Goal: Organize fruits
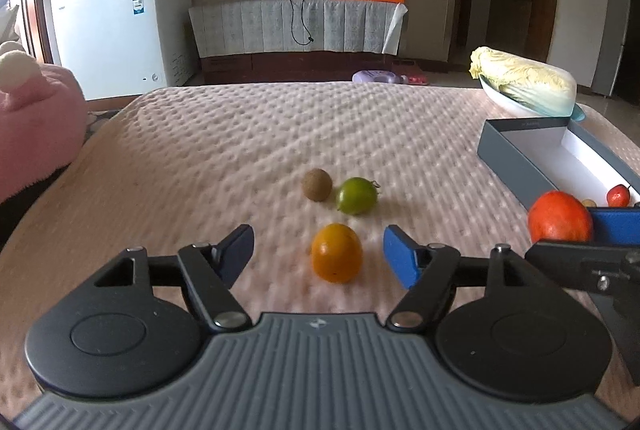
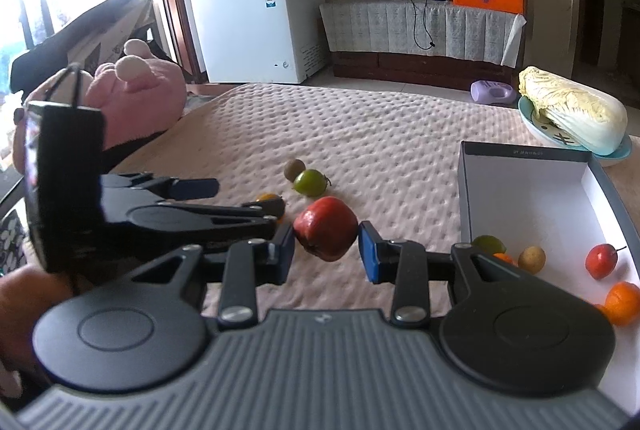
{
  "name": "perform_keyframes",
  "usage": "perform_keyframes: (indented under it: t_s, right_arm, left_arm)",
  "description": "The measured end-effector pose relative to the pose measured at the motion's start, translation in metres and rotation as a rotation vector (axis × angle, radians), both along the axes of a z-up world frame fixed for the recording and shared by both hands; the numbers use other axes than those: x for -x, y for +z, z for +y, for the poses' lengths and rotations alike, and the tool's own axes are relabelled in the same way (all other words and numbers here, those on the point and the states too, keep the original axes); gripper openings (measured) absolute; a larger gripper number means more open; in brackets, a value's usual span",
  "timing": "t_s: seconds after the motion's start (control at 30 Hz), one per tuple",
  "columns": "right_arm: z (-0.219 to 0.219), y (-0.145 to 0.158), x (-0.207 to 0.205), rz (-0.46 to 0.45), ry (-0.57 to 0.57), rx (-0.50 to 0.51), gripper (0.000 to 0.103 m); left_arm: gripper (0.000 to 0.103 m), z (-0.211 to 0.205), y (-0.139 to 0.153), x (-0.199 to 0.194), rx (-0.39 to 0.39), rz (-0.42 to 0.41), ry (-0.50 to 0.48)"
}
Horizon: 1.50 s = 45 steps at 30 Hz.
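The left tool [image 1: 318, 254] is spread wide around the orange fruit [image 1: 337, 253] on the bed [image 1: 240, 134], with neither pad touching; an uneven closing could roll it off the soft cover. To the right, the red fruit [image 2: 326, 228] is pinched in the right tool [image 2: 326, 250], short of the box [image 2: 520, 154]; a slack grip could drop it outside.

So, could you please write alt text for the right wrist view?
The right gripper clamps a red fruit above a pink quilted bedspread, with the open left gripper just to its left. At right, an open box holds several small fruits; a cabbage lies behind.
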State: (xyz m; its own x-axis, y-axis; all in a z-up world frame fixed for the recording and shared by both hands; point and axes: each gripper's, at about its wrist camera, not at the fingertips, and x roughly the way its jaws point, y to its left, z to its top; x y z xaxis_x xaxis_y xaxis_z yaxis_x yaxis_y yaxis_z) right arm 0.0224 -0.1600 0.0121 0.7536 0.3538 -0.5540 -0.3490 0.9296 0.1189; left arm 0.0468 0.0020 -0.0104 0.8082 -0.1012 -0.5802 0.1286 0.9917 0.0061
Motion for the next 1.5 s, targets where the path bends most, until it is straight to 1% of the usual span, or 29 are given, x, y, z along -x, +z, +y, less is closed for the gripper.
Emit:
perform_keyframes:
  t_s: [0.1,0.13,0.2,0.23,0.27,0.37,0.5,0.67,0.87,1.13,1.3,1.5]
  right_arm:
    - [-0.004,0.002,0.0,-0.003,-0.002,-0.007,0.038]
    - [-0.005,0.002,0.001,-0.004,-0.004,-0.009,0.038]
    - [-0.008,0.003,0.001,-0.005,-0.011,-0.011,0.038]
    - [-0.01,0.003,0.001,-0.003,-0.015,-0.01,0.038]
    - [-0.011,0.003,0.001,-0.003,-0.017,-0.009,0.038]
    - [-0.015,0.006,0.002,-0.011,-0.024,-0.013,0.038]
    - [-0.018,0.007,0.004,-0.015,-0.026,-0.016,0.038]
    - [-0.019,0.009,0.006,-0.019,-0.019,-0.019,0.038]
    - [-0.019,0.013,0.008,-0.023,-0.017,-0.029,0.038]
    - [-0.024,0.019,0.017,-0.039,-0.016,-0.03,0.038]
    - [-0.035,0.021,0.02,-0.044,-0.033,-0.034,0.038]
    - [-0.049,0.024,0.026,-0.051,-0.056,-0.032,0.038]
  left_arm:
    - [0.075,-0.011,-0.006,-0.005,-0.016,0.025,-0.009]
    - [0.071,-0.013,-0.008,-0.006,-0.018,0.033,-0.014]
    - [0.053,-0.018,-0.013,-0.01,-0.026,0.056,-0.013]
    - [0.038,-0.019,-0.016,-0.013,-0.027,0.069,-0.008]
    - [0.035,-0.019,-0.018,-0.015,-0.026,0.08,-0.004]
    - [0.035,-0.017,-0.018,-0.016,-0.005,0.081,0.007]
    - [0.035,-0.016,-0.013,-0.013,-0.019,0.056,0.017]
    - [0.035,-0.014,-0.002,-0.007,-0.02,0.033,0.024]
    - [0.035,-0.013,0.016,0.001,0.001,-0.004,0.023]
    - [0.035,-0.028,0.028,0.01,0.001,-0.03,-0.003]
    - [0.035,-0.043,0.033,0.012,-0.001,-0.045,-0.022]
    - [0.035,-0.066,0.039,0.014,0.023,-0.065,-0.063]
